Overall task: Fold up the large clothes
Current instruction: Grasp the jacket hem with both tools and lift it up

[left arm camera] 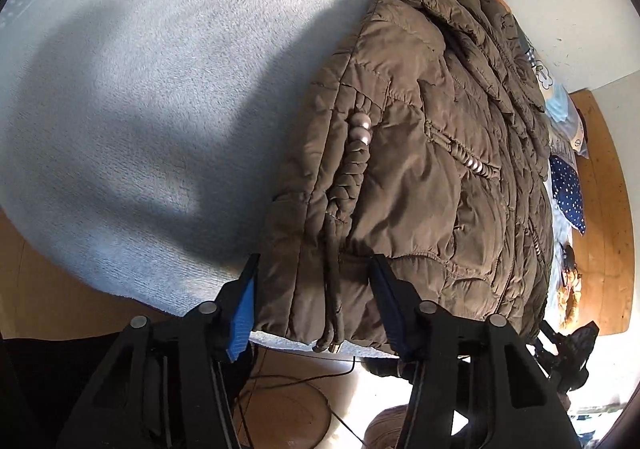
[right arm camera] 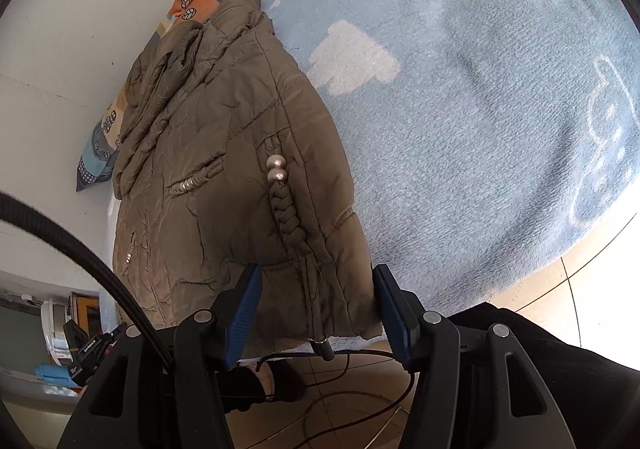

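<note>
Jacket (left arm camera: 420,153), one, brown and quilted, is laid folded on the blue blanket (left arm camera: 140,109). Its near hem is straddled by the left gripper (left arm camera: 314,309) and right gripper (right arm camera: 316,309); both are seen partly open, clamping nothing.

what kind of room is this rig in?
Probably a bedroom: a bed with a fleecy light-blue blanket, a patterned pillow against the wall, and a brown padded jacket laid on the bed for folding.
</note>
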The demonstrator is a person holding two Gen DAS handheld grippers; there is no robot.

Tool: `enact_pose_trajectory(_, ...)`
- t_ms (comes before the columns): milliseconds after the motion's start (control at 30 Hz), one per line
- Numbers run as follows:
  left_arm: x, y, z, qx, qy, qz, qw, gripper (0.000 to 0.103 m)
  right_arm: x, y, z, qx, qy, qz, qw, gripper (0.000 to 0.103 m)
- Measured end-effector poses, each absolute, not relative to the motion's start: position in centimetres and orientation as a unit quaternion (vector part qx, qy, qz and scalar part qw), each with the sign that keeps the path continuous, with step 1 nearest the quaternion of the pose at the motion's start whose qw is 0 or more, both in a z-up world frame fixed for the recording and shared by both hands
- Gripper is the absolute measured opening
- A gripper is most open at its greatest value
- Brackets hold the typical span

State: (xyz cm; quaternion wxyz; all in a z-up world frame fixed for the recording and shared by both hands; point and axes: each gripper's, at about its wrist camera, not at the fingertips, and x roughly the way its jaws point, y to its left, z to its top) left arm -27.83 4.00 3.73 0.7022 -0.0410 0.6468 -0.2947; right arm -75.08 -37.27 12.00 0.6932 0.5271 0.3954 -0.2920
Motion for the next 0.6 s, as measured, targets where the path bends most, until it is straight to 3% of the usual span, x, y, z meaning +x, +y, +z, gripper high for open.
enact_pose_trajectory(300,-27.6,3.6,2.3,-0.025,0.656,-0.276,0.702,0.056,-73.4,-37.0,10.0,0.522,0.441,-0.279,0.674,0.062)
enact_pose_trajectory(367,-27.8,3.4,2.3,-0.021,0.657,-0.285,0.697,0.055,-73.0,-36.8,9.8,0.518,0.446,-0.276,0.675,0.052)
enact_pose_trajectory(400,-28.1,3.1,2.5,-0.015,0.651,-0.29,0.702,0.046,-72.7,-36.6,9.7,0.515,0.451,-0.272,0.676,0.033)
enact_pose_trajectory(433,-28.3,2.9,2.8,-0.009,0.644,-0.301,0.704,0.034,-72.5,-36.5,9.7,0.508,0.455,-0.273,0.678,0.022)
enact_pose_trajectory(467,-28.7,2.6,3.1,-0.002,0.636,-0.31,0.707,0.026,-72.4,-36.4,9.9,0.503,0.454,-0.273,0.682,0.019)
enact_pose_trajectory(600,-29.5,1.8,3.2,0.031,0.619,-0.306,0.723,0.027,-72.0,-36.1,10.2,0.487,0.458,-0.274,0.691,0.017)
